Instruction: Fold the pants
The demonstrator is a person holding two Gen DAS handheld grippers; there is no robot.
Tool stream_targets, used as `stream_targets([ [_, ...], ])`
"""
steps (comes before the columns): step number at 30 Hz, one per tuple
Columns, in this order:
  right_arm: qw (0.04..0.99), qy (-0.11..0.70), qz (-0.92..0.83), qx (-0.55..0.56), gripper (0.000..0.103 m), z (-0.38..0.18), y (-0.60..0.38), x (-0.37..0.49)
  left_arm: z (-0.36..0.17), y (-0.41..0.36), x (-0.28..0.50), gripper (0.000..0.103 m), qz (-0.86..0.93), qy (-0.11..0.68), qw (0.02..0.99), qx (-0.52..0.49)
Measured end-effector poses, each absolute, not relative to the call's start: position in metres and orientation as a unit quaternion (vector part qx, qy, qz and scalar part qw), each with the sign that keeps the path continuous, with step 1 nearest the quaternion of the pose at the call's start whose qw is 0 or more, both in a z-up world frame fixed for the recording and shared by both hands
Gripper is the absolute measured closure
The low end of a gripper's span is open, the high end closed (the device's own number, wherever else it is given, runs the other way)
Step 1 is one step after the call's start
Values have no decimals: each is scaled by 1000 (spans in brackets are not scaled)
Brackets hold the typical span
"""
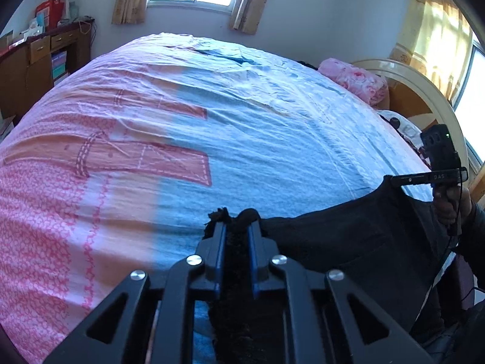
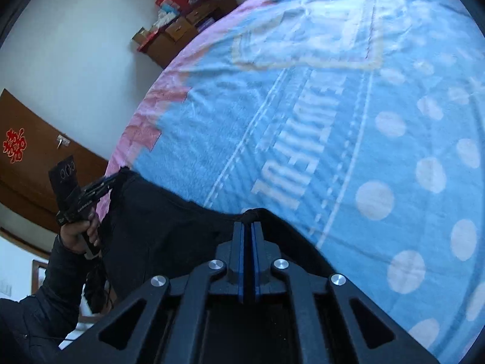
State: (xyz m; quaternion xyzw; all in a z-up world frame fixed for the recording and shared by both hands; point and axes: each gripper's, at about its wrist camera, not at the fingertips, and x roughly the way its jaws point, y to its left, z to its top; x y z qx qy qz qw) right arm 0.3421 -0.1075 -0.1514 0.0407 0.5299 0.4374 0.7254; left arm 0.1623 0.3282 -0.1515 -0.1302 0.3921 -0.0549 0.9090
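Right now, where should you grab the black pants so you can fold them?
By the top edge, one corner each, from the near bedside. The black pants hang stretched between the left hand-held gripper and right hand-held gripper, both shut on that edge.

The pants (image 1: 348, 242) are black, of a dark, slightly fuzzy cloth. They are held stretched between two pinched points above the near edge of the bed (image 1: 242, 127), one bunched, frayed end sticking up past the blue pads, and the rest is seen hanging down, loosely creased.
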Motion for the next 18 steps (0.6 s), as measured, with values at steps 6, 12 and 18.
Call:
stream_targets([
  [6, 718, 556, 418, 20, 99, -174, -103, 349, -157, 324, 168, 86, -44, 395, 910, -118],
  [12, 757, 516, 399, 35, 57, -135, -144, 321, -134, 323, 135, 49, -15, 378, 921, -94],
  [18, 797, 487, 349, 71, 57, -104, -259, 265, -101, 296, 100, 33, 17, 337, 939, -66],
])
